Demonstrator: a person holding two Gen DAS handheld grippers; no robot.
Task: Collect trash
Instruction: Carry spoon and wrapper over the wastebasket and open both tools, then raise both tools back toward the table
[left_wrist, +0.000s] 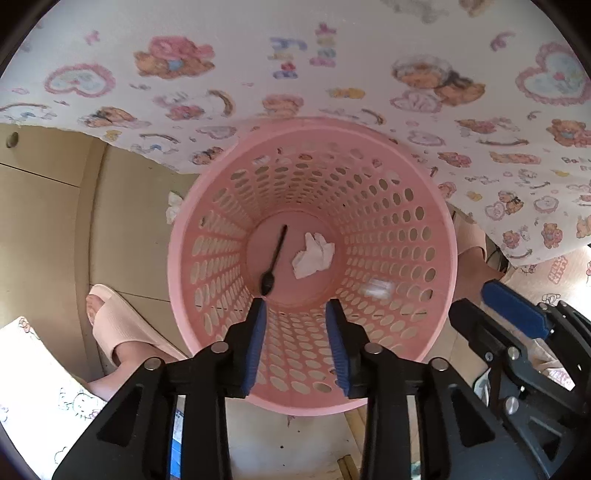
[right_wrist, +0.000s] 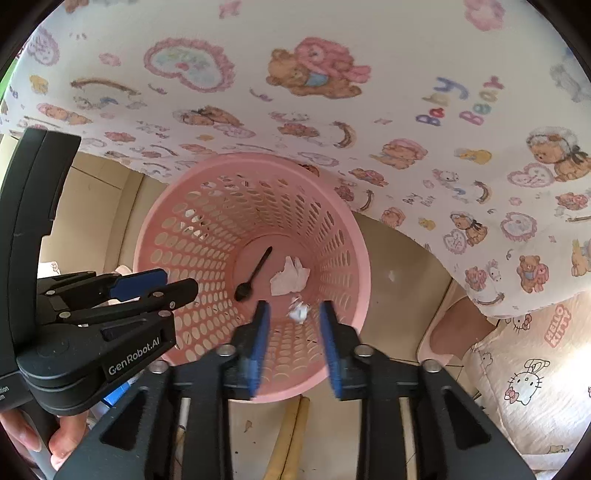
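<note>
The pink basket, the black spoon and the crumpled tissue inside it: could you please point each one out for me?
pink basket (left_wrist: 441, 236): left wrist view, right side of its rim.
black spoon (left_wrist: 266, 282): left wrist view, its bowl.
crumpled tissue (right_wrist: 290, 278): right wrist view, its middle.

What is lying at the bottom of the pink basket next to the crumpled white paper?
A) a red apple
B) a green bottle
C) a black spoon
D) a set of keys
C: a black spoon lies on the floor of the pink basket, just left of the crumpled white paper; the right wrist view shows the same.
</note>
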